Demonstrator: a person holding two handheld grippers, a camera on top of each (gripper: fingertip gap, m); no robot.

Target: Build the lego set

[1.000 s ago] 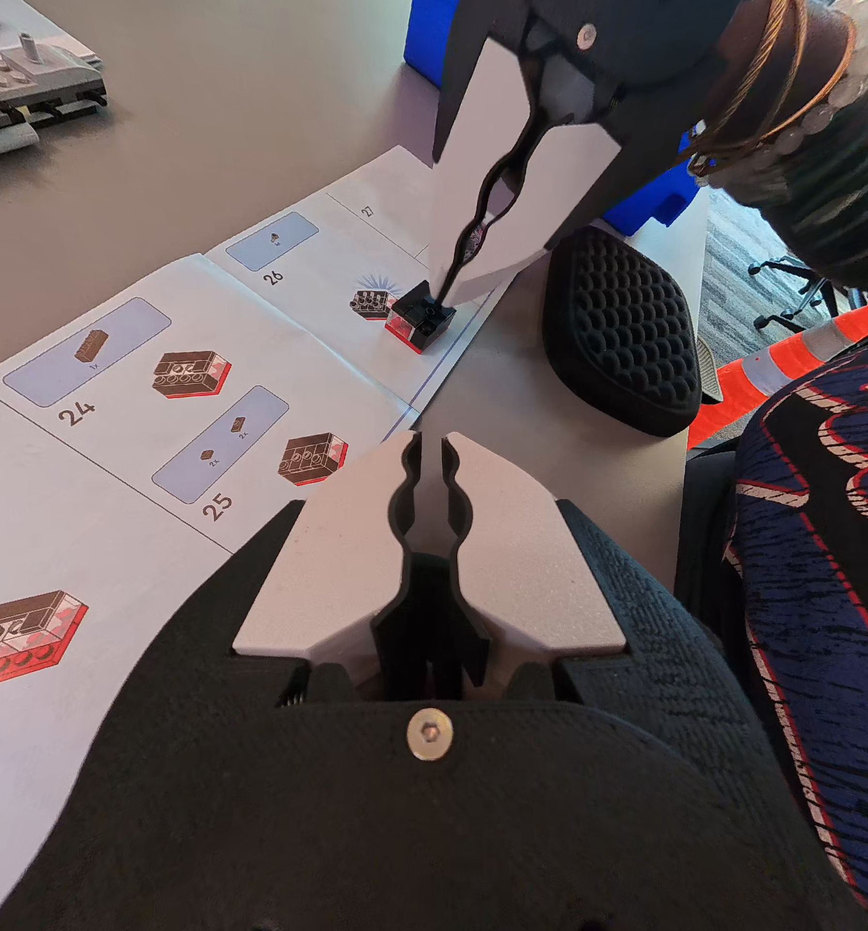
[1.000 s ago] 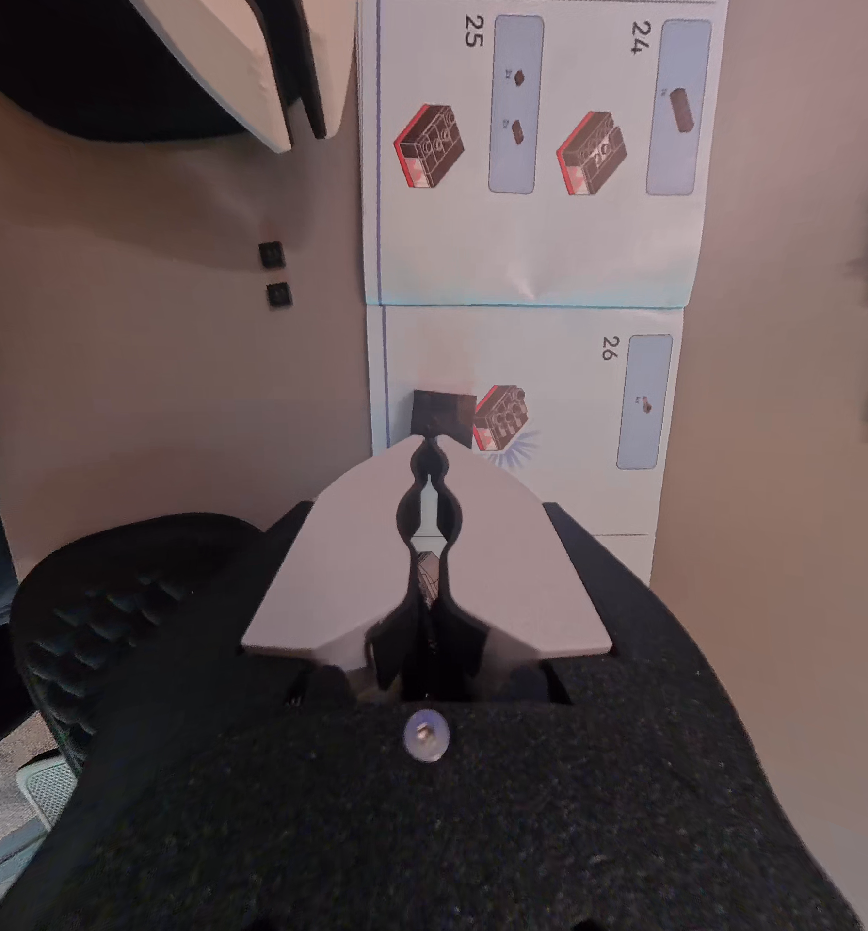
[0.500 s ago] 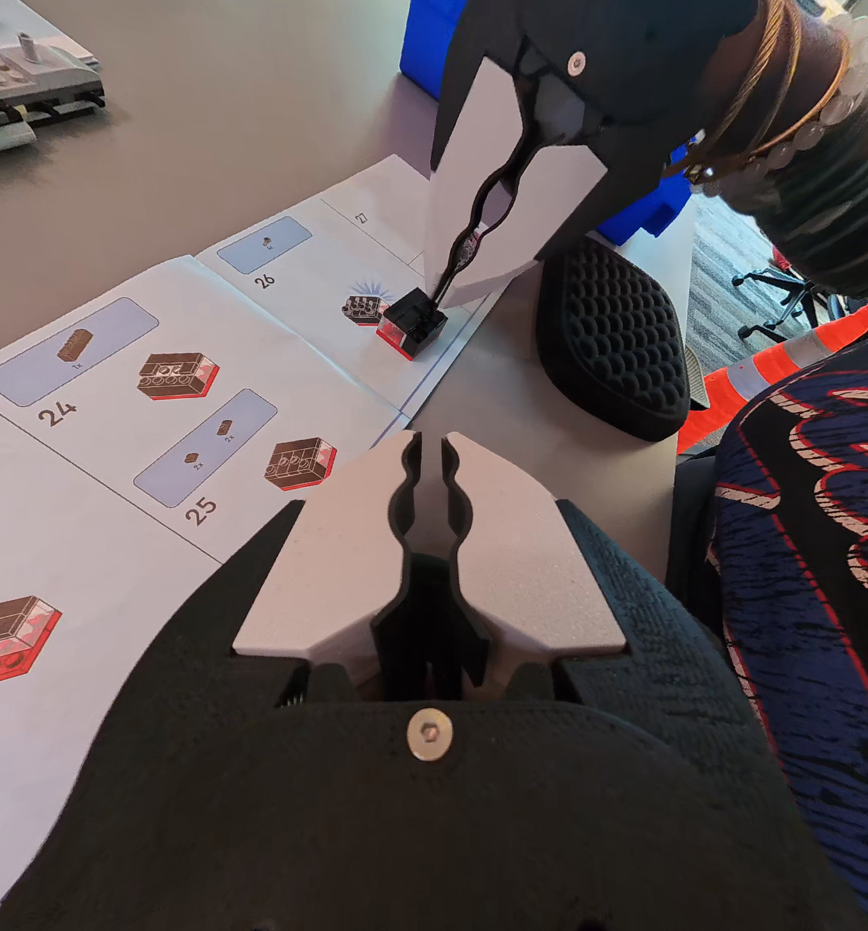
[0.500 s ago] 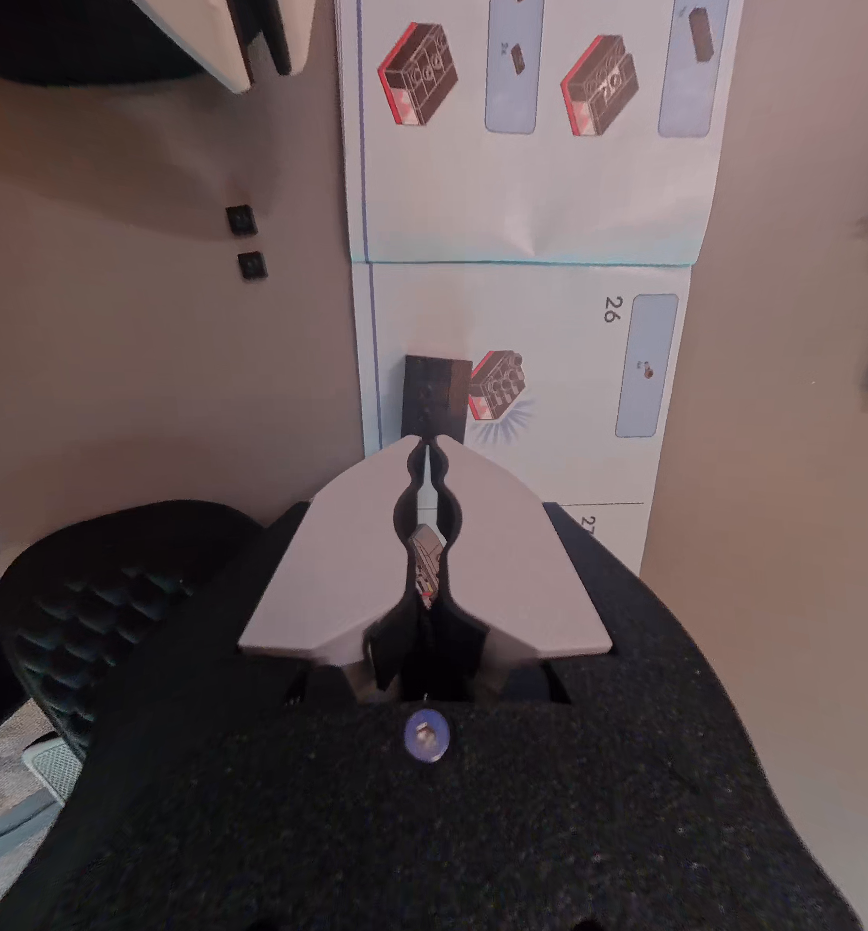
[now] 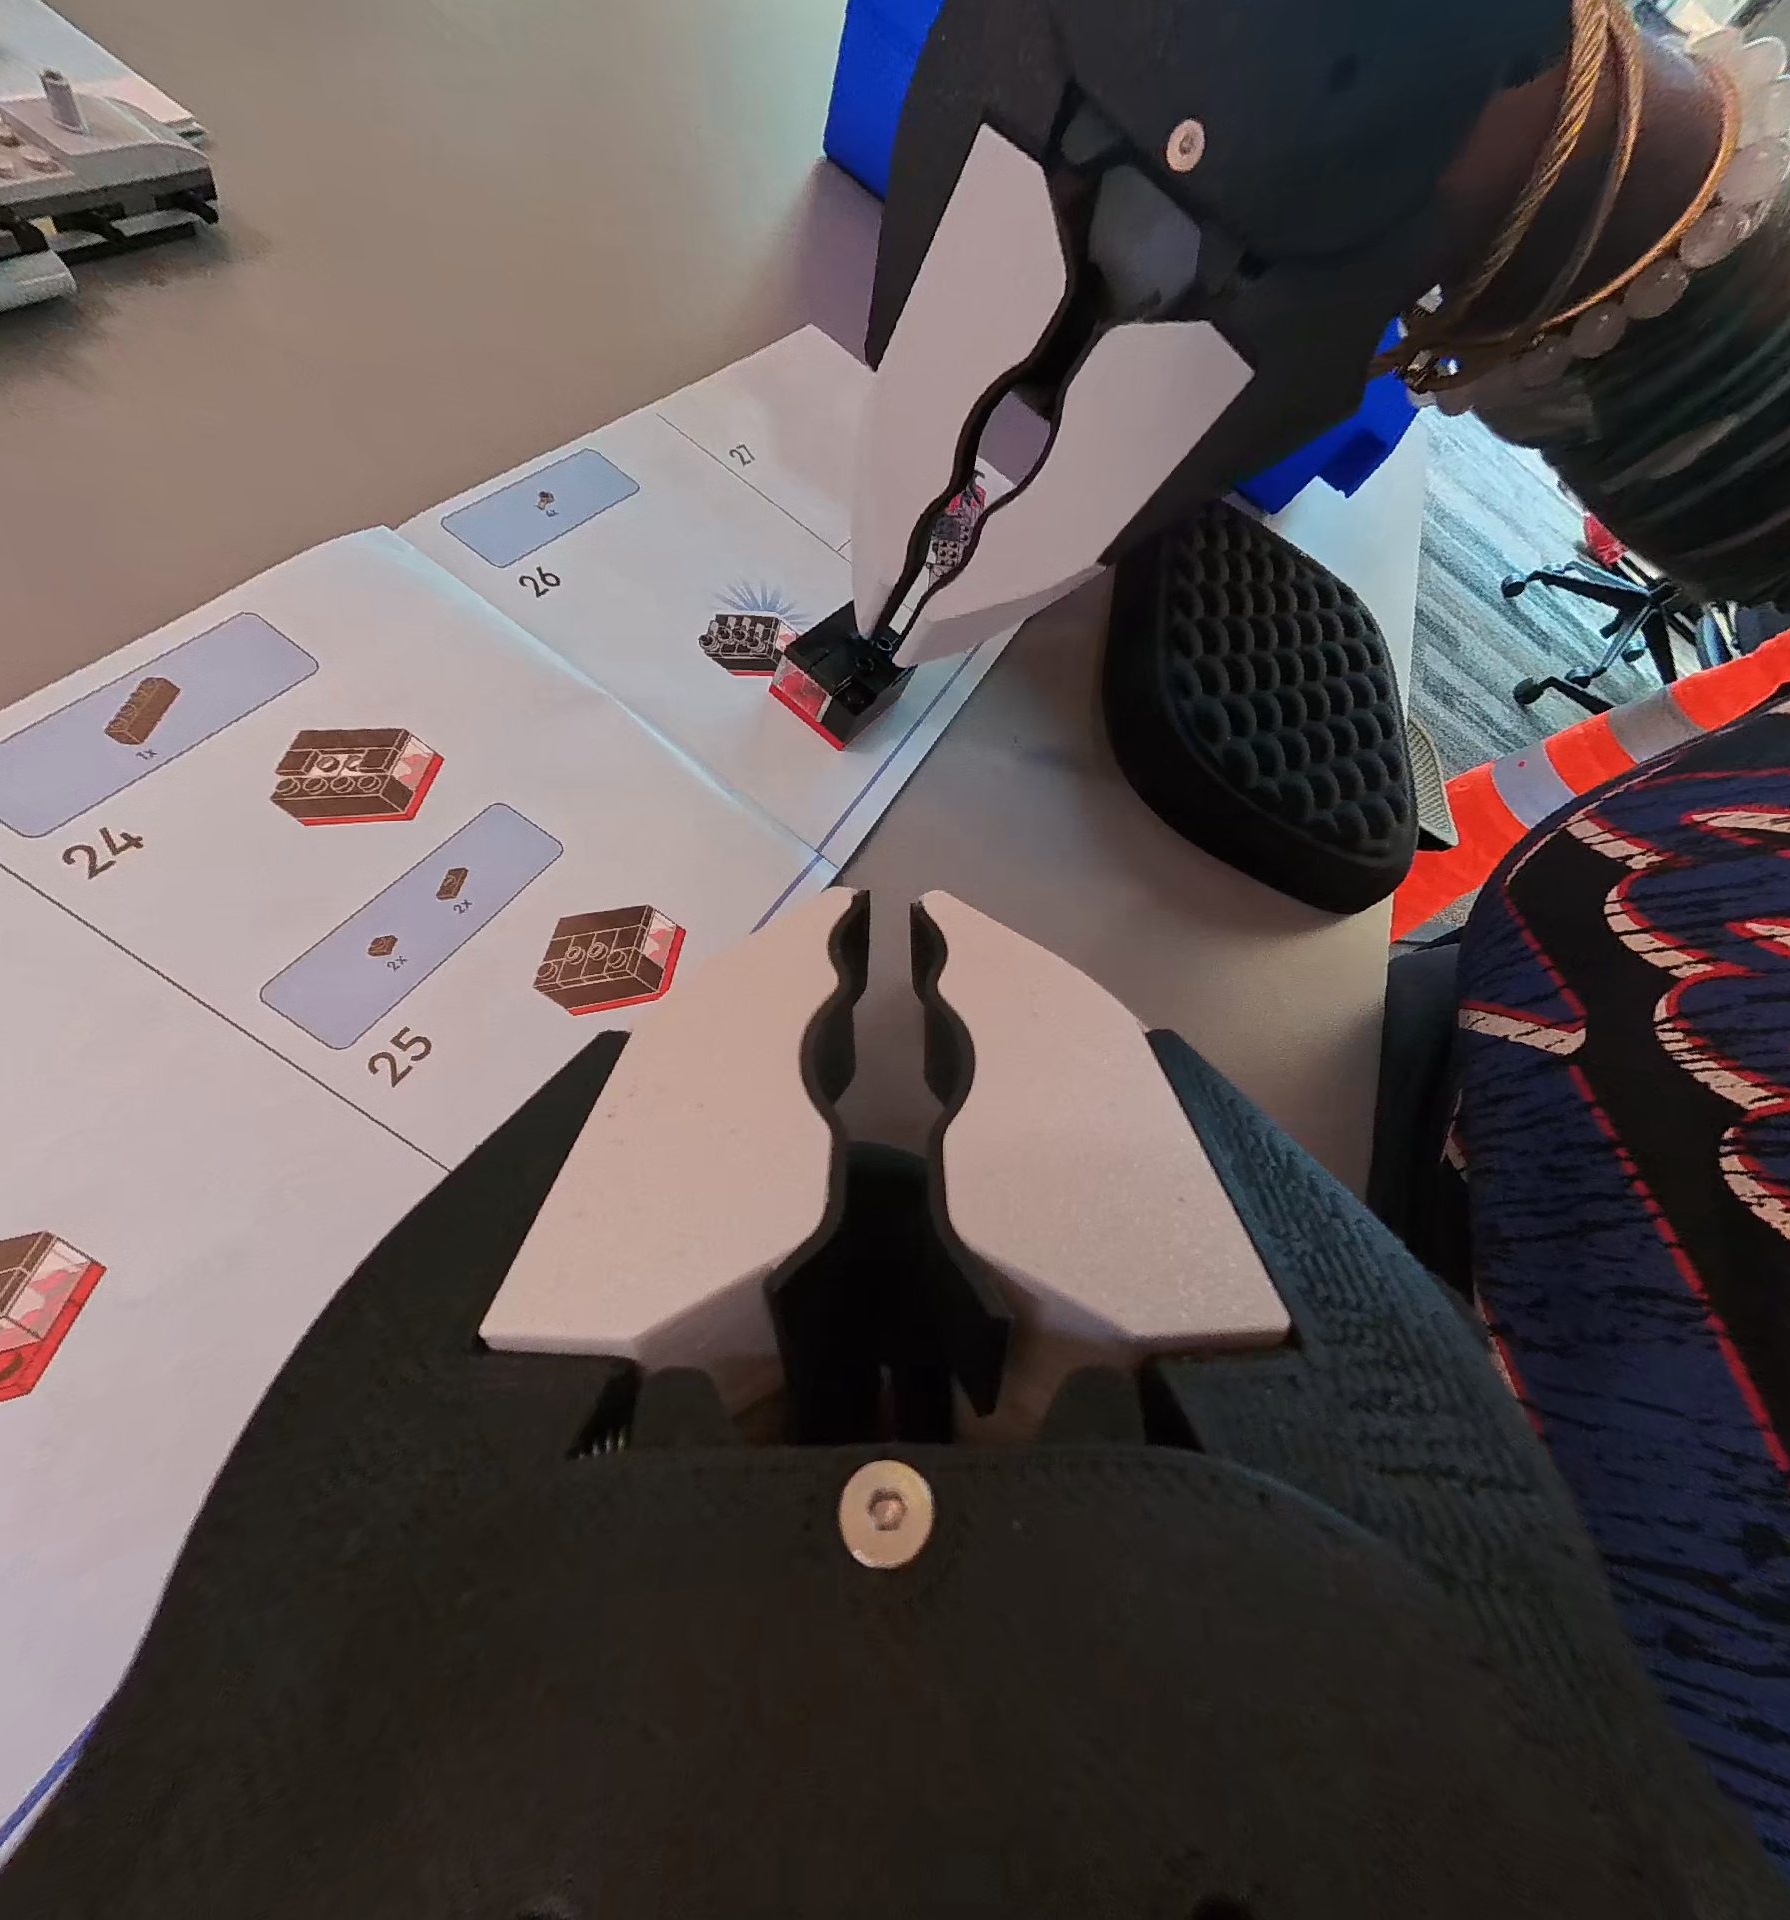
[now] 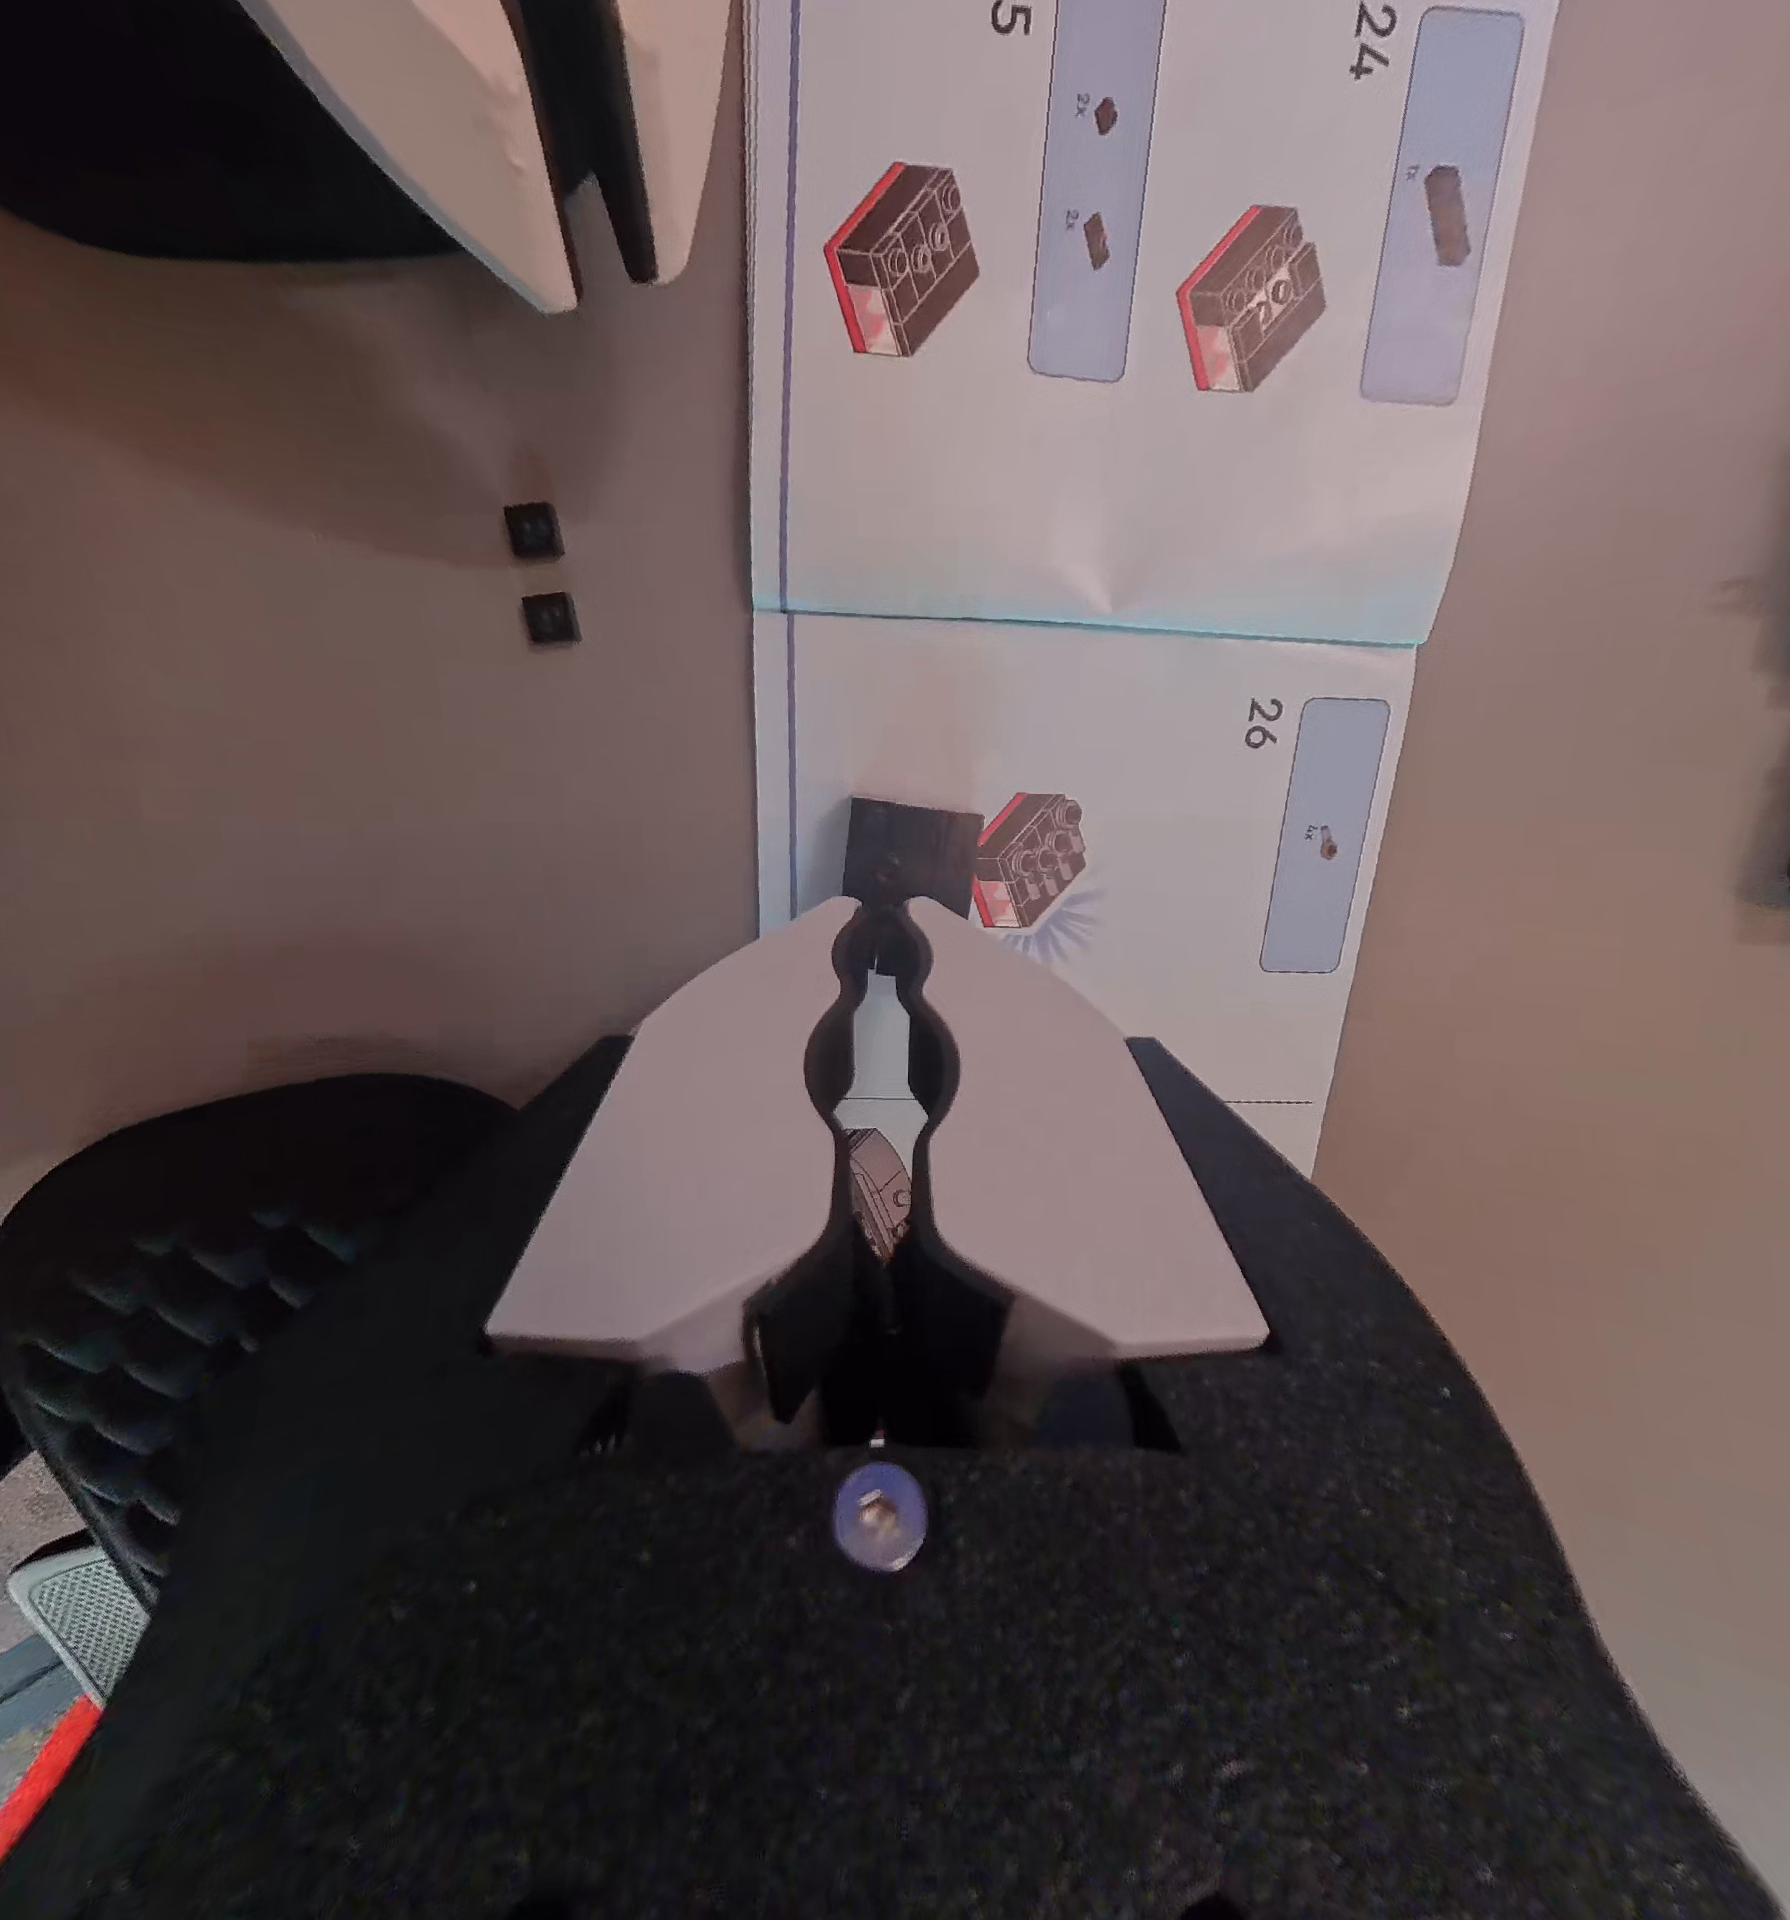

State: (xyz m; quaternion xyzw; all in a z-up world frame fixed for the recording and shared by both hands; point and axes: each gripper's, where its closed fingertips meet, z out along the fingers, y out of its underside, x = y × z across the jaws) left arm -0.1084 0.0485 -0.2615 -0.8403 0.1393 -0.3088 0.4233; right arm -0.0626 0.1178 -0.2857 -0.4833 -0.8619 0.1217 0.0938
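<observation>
A small black block with a red base [image 5: 837, 688] stands on the open instruction booklet [image 5: 247, 935], near its right edge. My right gripper [image 5: 886, 649] points down at it, shut on a small black piece held against the block's top. In the right wrist view the block [image 6: 912, 847] sits just beyond the right gripper [image 6: 886, 912]. My left gripper [image 5: 889, 906] hovers over the booklet's near edge, closed to a narrow gap, with nothing in it. It also shows at the top left of the right wrist view [image 6: 600, 156].
Two small black pieces [image 6: 538, 571] lie on the table left of the booklet. A grey partial build [image 5: 39, 197] sits far left. A blue bin [image 5: 870, 94] stands behind the right gripper. A black mesh pad [image 5: 1265, 707] lies at the table edge, beside a person's patterned clothing [image 5: 1649, 1143]. One gripper's finger ends stand about 9 cm off the other's.
Almost nothing has changed. The right gripper stays shut with its tips on the black block. Both views have shifted slightly.
</observation>
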